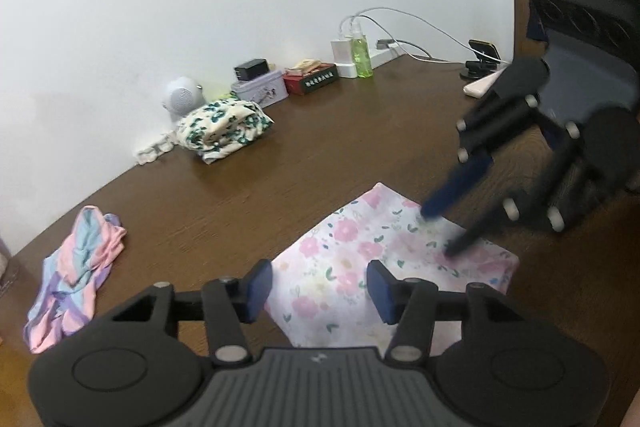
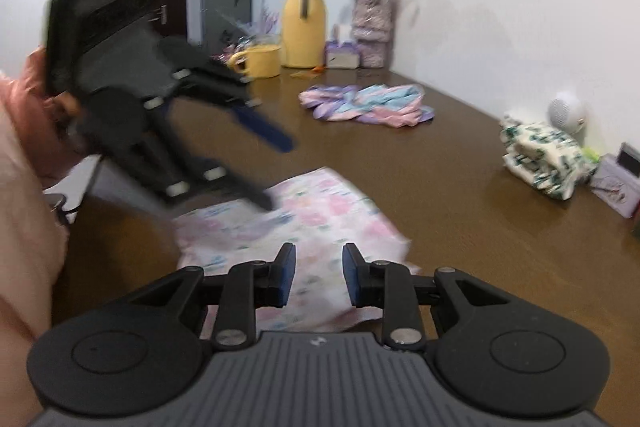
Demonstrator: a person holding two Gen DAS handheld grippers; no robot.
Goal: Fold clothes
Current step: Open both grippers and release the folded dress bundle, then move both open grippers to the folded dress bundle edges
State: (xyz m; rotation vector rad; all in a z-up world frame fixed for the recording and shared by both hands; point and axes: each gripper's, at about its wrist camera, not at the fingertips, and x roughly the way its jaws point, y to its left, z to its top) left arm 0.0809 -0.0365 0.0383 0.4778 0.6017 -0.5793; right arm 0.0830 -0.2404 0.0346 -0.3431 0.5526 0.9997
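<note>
My left gripper (image 1: 316,291) and right gripper (image 2: 319,275) both stand with fingers apart and nothing between the pads, each held above the pink floral cloth (image 1: 384,267). That cloth lies folded flat on the brown table (image 1: 320,155). A striped pastel garment (image 1: 76,267) lies crumpled to one side, and a green-patterned folded garment (image 1: 224,131) sits near the wall.

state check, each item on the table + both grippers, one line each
pink floral garment: folded flat, near edge of table
striped pastel garment: crumpled, unfolded
green-print garment: folded bundle, by the wall
left gripper: open, empty, above the floral garment
right gripper: open, empty, above the floral garment
yellow mug: upright
green bottle: upright
</note>
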